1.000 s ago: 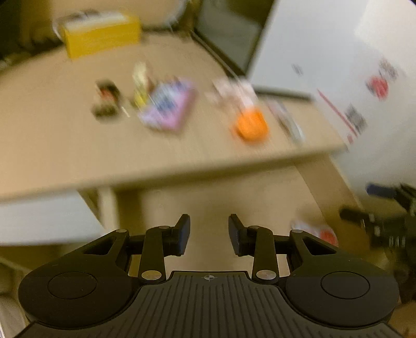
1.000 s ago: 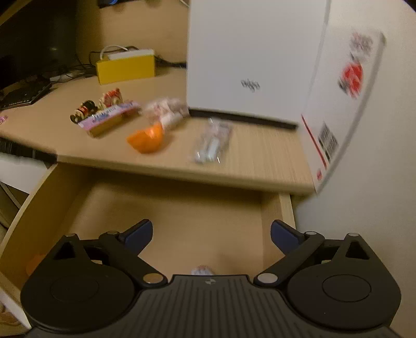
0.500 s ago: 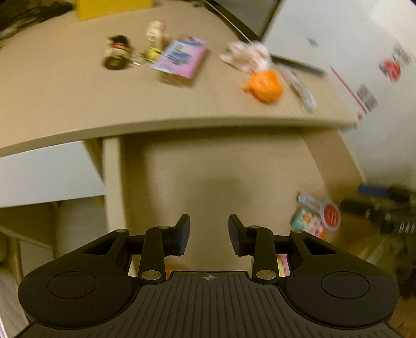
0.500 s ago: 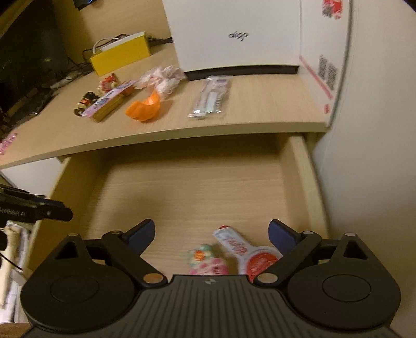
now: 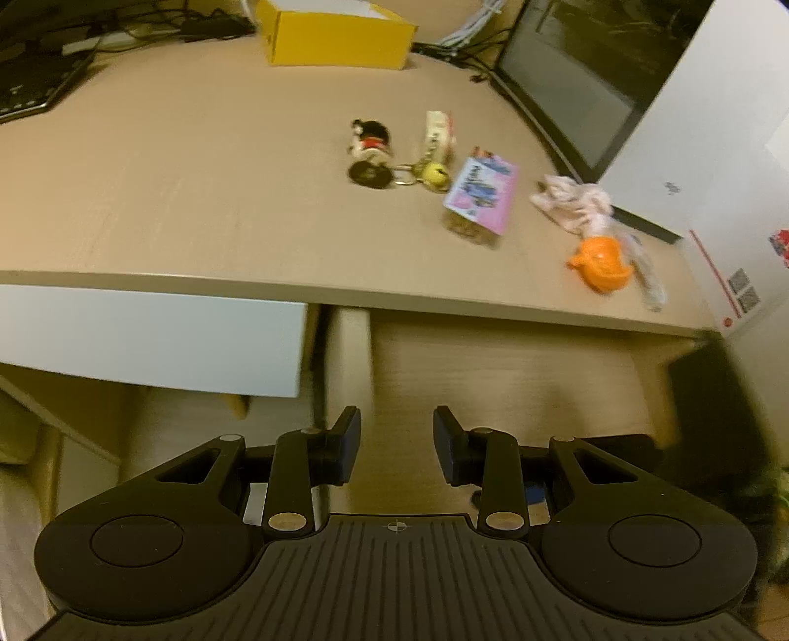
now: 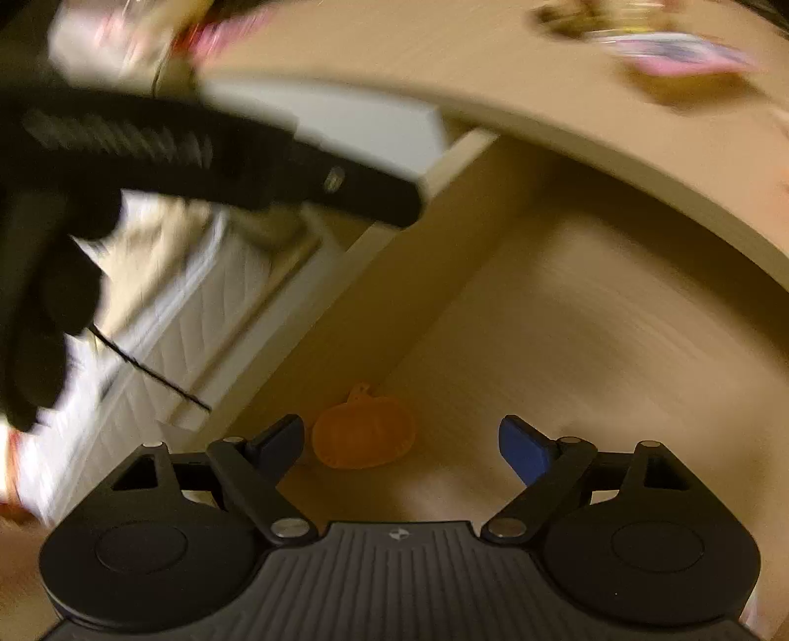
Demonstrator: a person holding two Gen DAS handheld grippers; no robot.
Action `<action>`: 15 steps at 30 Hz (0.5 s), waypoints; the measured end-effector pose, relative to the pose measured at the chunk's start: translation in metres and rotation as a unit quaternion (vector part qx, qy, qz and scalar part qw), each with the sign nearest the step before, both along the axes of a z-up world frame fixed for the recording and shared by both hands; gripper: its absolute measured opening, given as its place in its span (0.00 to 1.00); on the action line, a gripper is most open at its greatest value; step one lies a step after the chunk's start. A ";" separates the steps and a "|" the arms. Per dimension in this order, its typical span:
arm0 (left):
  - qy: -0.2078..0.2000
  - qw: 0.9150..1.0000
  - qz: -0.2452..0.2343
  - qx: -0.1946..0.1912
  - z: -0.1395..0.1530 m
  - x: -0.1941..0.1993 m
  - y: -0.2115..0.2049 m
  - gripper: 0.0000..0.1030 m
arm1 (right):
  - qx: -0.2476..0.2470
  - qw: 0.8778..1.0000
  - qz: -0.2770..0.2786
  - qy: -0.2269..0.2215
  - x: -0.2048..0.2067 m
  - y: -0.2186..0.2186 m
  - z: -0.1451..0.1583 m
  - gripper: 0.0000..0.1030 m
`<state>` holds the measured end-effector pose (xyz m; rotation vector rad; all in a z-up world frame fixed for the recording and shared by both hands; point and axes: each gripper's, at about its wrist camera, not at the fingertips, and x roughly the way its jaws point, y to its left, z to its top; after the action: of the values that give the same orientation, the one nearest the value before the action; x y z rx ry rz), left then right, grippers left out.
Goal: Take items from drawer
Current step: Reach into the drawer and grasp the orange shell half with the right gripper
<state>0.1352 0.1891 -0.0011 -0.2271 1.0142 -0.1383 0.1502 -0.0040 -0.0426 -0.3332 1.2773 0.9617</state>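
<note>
The open wooden drawer lies under the desk edge. A flat orange pumpkin-shaped item rests in its left corner. My right gripper points down at it with its jaws closing. The pumpkin sits just ahead, nearer the left finger, and neither pad touches it. My left gripper hovers over the drawer's left wall, open with nothing between its fingers. It also shows as a black blur, the left gripper, at the upper left of the right wrist view.
On the desk top lie a small mouse figure, a yellow bell keychain, a pink packet, a pale wrapper and an orange item. A yellow box, a monitor and a white box stand behind.
My right gripper swung left and down across the drawer, from the pink and red items to the orange pumpkin, and its jaws narrowed slightly. My left gripper shifted sideways towards the drawer's left wall.
</note>
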 end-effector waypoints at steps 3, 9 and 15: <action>0.005 1.000 -0.002 0.003 0.000 0.004 0.005 0.34 | -0.023 0.998 0.026 0.043 0.013 0.017 -0.021 0.77; 0.006 1.000 0.005 -0.002 0.002 0.011 0.015 0.33 | -0.044 0.994 0.084 0.059 0.014 0.038 -0.039 0.68; 0.014 1.000 0.001 0.011 0.001 0.021 0.017 0.33 | -0.044 0.994 0.092 0.033 0.007 0.045 -0.043 0.36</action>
<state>0.1557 0.2062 -0.0003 -0.2103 1.0419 -0.1224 0.1569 0.0408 -0.0857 -0.4991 1.3694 1.0812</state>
